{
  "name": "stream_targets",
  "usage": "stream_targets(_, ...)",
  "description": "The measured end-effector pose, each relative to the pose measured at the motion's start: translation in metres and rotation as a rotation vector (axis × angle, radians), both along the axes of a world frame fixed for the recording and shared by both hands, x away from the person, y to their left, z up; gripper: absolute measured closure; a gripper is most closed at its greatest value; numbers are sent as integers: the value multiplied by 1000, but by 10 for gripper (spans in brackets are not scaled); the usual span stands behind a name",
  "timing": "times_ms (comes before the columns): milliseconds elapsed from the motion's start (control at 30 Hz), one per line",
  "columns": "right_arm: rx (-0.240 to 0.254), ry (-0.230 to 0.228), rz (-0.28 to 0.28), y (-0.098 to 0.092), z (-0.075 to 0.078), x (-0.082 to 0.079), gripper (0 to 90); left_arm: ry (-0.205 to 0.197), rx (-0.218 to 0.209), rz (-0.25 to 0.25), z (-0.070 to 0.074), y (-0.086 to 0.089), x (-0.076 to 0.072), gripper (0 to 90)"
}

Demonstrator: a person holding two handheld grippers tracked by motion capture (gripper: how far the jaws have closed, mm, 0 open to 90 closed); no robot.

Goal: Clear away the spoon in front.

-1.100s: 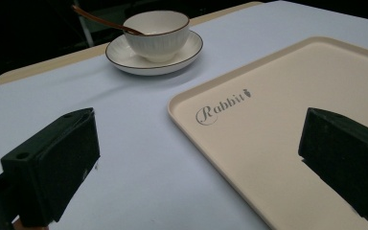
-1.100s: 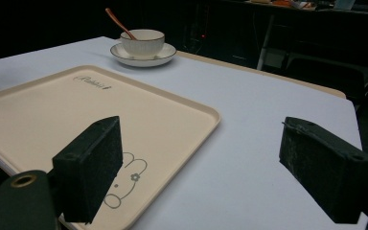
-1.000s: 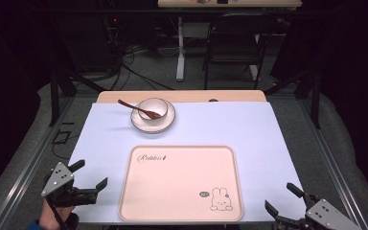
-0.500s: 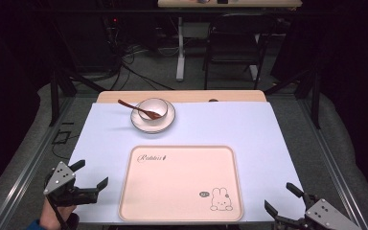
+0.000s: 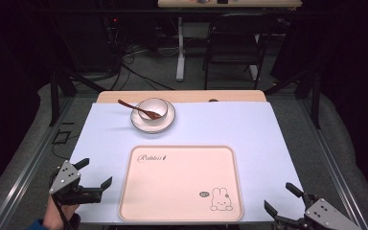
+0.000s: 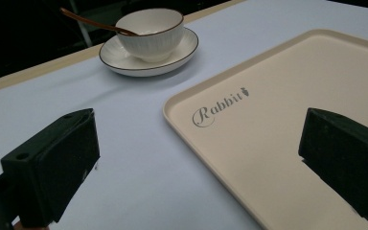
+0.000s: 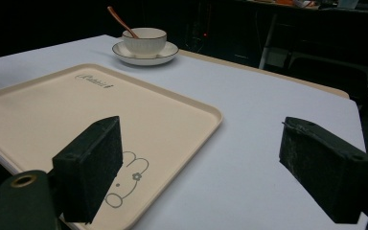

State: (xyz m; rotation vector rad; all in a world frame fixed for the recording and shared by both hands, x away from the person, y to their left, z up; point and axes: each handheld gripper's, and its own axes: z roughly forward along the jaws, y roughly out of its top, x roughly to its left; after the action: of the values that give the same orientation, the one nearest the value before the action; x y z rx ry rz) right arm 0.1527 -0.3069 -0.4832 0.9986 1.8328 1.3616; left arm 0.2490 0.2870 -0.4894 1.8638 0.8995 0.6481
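Nothing started: tray [image 5: 182, 182] empty; bowl [image 5: 153, 108] with spoon [image 5: 136, 108] on saucer [image 5: 153, 122], untouched. Left gripper [image 5: 95, 179] and right gripper [image 5: 281, 201]: jaws apart, empty.

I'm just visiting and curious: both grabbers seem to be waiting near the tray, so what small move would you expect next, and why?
Probably the left gripper reaches forward toward the saucer that carries the bowl and spoon. Both grippers are open and hold nothing, the tray lies bare, and the saucer sits on the left gripper's side of the table, beyond the tray.
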Motion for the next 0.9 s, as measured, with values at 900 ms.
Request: stream_targets(900, -1, 1, 2, 0, 0, 0, 143, 32, 7, 23, 12, -23, 32, 2)
